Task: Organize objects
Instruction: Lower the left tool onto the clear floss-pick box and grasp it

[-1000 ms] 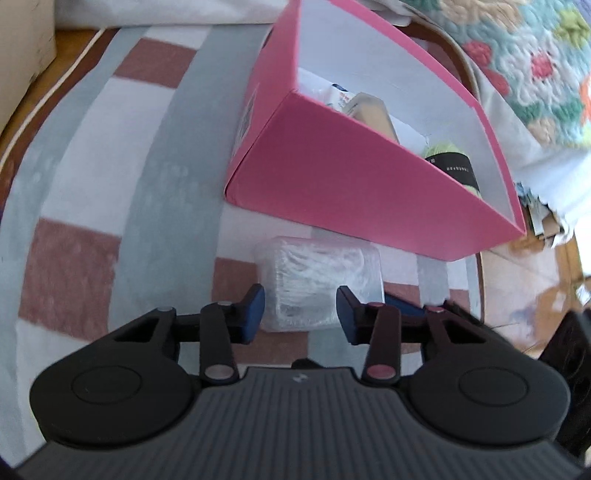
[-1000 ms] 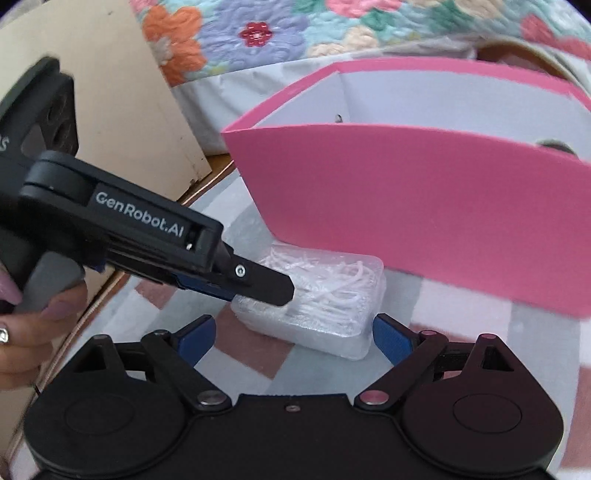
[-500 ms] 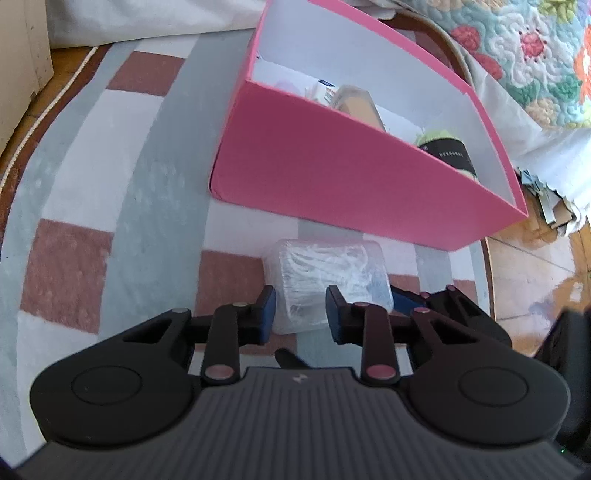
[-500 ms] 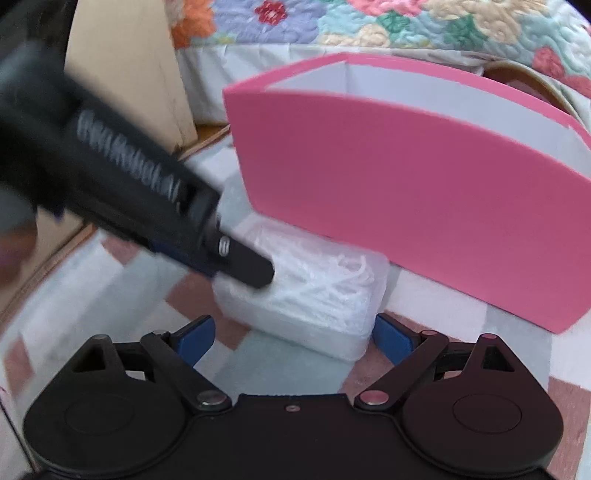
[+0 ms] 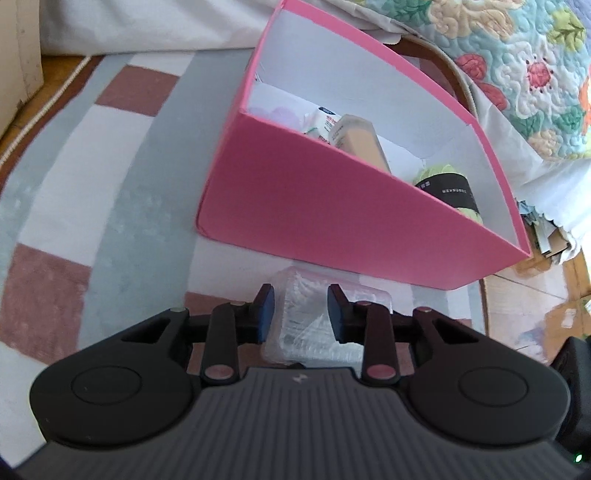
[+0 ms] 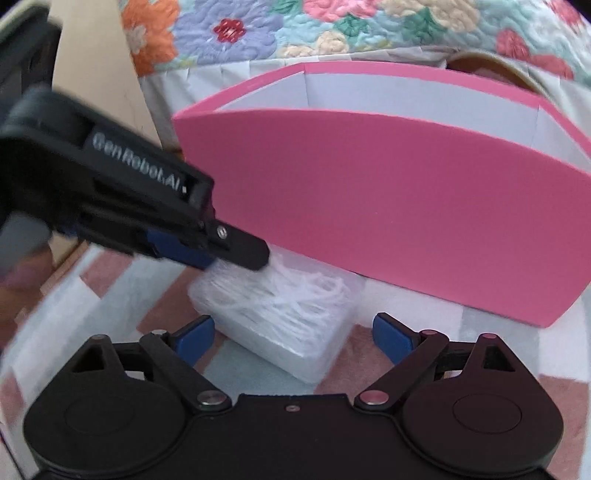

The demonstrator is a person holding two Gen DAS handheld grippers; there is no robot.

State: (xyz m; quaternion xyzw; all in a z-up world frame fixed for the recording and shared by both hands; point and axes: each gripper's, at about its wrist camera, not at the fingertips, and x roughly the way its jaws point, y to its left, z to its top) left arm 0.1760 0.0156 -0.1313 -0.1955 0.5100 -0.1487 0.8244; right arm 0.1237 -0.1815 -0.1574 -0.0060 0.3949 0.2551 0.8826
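Left-wrist view. The left gripper [image 5: 298, 309] points down at a patchwork rug [image 5: 92, 206]. Its blue pads [image 5: 266, 314] are closed on the near end of a clear plastic case [image 5: 295, 332] of white floss picks, one pad against each side. The case lies on the rug, just near the pink box [image 5: 332, 206]. The box is open-topped with white inner walls; inside it lie a beige tube [image 5: 360, 142], a white tube with a blue mark [image 5: 323, 122], and a green item with a black band [image 5: 448, 188]. A floral quilt [image 5: 517, 59] hangs at far right above a white sheet; some torn paper [image 5: 543, 236] lies on the wood floor right of the box.

Right-wrist view. The right gripper [image 6: 293, 338] has its fingers spread wide, one blue pad [image 6: 194, 336] on each side of the case [image 6: 291, 317] and neither touching it. The left gripper [image 6: 236, 251] enters from the left, its tip clamped on the far-left part of the case; a hand [image 6: 18, 280] shows blurred at the left edge. The box's [image 6: 388, 206] pink near wall stands just behind the case. A tan board [image 6: 96, 74] leans at far left; the quilt [image 6: 332, 26] fills the top.
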